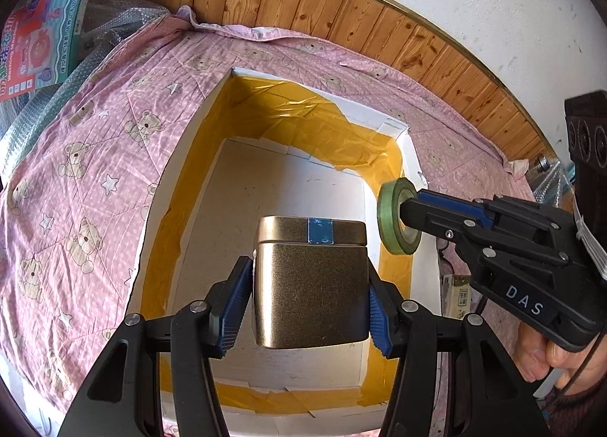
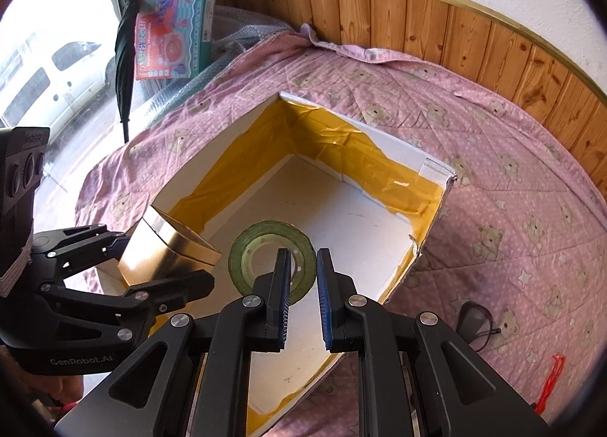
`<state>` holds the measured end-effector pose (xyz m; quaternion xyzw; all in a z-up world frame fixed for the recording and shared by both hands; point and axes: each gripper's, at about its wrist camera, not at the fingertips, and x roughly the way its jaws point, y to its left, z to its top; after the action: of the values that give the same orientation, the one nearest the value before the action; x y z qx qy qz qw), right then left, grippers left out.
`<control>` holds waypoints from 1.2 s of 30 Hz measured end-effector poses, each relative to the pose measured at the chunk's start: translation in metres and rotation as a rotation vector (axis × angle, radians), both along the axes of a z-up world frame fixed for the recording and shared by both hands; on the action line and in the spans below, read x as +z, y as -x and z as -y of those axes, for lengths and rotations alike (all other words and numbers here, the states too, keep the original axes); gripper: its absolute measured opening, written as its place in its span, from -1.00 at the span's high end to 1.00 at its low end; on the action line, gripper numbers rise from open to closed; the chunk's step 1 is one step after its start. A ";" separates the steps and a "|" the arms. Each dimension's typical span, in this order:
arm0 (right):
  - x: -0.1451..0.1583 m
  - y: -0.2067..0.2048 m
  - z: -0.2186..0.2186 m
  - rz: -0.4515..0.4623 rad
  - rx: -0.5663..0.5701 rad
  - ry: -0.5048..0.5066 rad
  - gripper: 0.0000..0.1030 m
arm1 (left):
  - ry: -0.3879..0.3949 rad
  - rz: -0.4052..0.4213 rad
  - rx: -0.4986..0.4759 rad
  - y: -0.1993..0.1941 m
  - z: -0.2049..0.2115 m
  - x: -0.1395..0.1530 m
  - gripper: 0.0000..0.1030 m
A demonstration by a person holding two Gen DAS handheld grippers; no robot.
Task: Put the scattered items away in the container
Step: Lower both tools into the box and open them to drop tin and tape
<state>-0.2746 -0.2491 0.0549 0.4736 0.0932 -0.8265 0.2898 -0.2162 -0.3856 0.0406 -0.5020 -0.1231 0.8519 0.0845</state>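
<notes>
Both carried things hang over the open mouth of the white box, which sits on the pink bear-print quilt of the bed, so what the coming move turns on is the drop straight down from each tool to the box's bare white floor.

The left tool is clamped on the gold tin, a blue pad pressed to each of its side walls. The tin's lid end, marked with a strip of blue tape, points away from the tool toward the box's far wall, so its long axis runs along the fingers. In the left wrist view the tin sits over the middle of the box floor; the right wrist view places it close to the box's left wall.

The right tool pinches the rim of the green tape roll, one finger through the hole, the other outside the ring. The roll stands on edge, its flat face turned toward the right wrist camera, and hangs near the box's right wall, with the tin well apart to its left.

My judgement: neither thing touches the floor yet, and both look inside the box walls, so each could be lowered and released without crossing the other.
</notes>
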 end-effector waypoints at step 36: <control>-0.054 0.088 0.013 0.210 0.023 -0.099 0.72 | 0.078 0.133 -0.135 0.065 -0.018 -0.028 -0.09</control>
<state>-0.3631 -0.2624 0.0006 0.5701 0.1086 -0.7633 0.2839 -0.2817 -0.3673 0.0122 -0.5675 -0.0612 0.8131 0.1138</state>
